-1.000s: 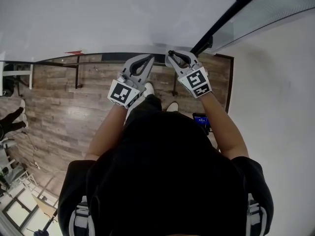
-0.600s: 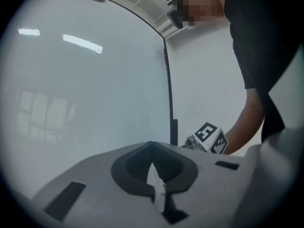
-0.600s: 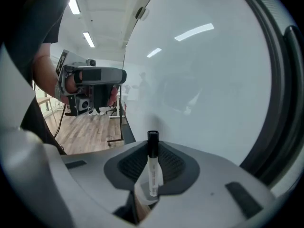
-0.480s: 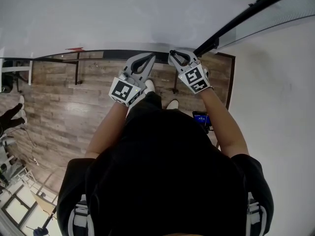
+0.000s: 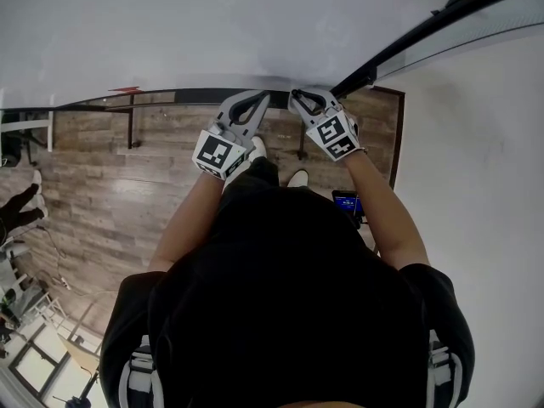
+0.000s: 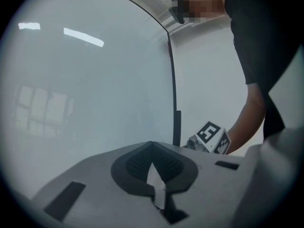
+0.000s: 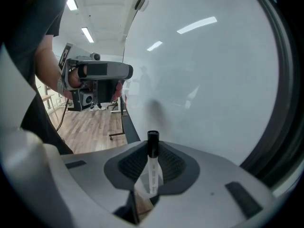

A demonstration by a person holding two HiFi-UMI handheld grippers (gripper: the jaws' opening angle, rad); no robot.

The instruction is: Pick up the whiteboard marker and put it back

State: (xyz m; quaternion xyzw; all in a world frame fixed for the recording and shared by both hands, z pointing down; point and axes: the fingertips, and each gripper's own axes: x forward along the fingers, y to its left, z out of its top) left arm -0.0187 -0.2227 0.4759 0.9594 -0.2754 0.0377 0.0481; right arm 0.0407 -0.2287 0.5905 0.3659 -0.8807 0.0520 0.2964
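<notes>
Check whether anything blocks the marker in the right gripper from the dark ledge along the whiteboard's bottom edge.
Nothing visible does. The right gripper holds the marker close to the whiteboard, by the ledge. The left gripper is shut and empty beside it, not in between.

Your kit: black top, two pale grey grippers.
You wear a black short-sleeved shirt [image 5: 289, 313] with grey-and-white straps [image 5: 140, 372] at the shoulders. Your left gripper [image 5: 247, 107] and right gripper [image 5: 308, 100] are smooth grey shells with dark ribbed pads [image 7: 130, 163], each carrying a white cube [image 5: 219, 155] printed with black square markers.
</notes>
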